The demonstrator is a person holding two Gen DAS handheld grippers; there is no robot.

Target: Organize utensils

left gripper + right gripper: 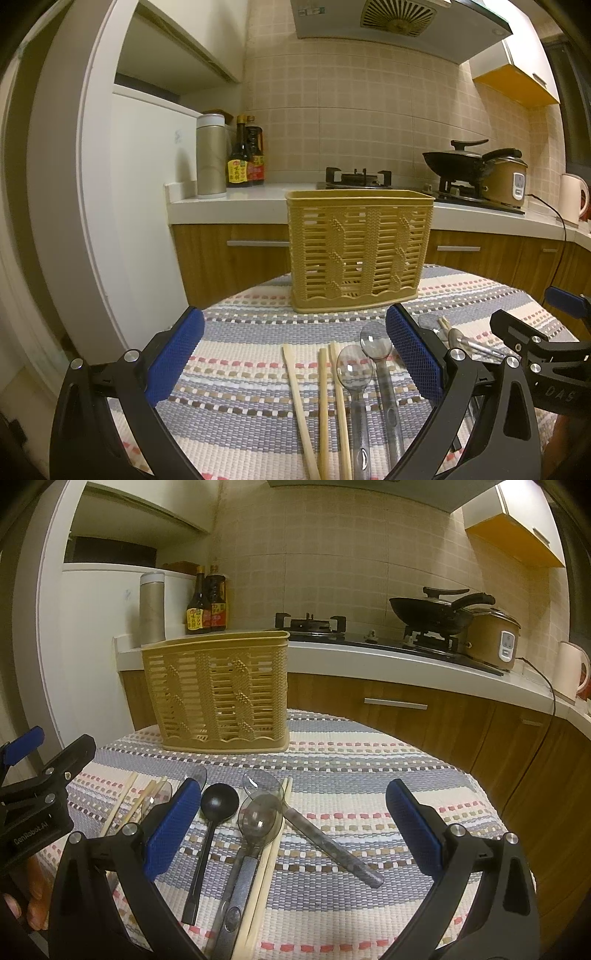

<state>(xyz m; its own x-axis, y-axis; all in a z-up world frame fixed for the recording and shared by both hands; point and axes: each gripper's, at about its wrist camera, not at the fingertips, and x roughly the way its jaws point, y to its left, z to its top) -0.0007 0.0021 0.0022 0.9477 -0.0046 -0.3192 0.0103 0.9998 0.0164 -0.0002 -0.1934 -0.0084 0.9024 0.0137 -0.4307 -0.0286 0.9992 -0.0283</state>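
Hovering wide open, left gripper (293, 360) and right gripper (293, 830) hold nothing; next, probably close on one chopstick (299, 406) for the basket (358, 251)

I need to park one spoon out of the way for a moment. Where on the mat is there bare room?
Free: the striped mat right of the slanted clear spoon, up to the right gripper's right finger, and the strip left of the chopsticks. Crowded: the middle, where the black spoon, clear spoons and chopsticks lie before the basket.
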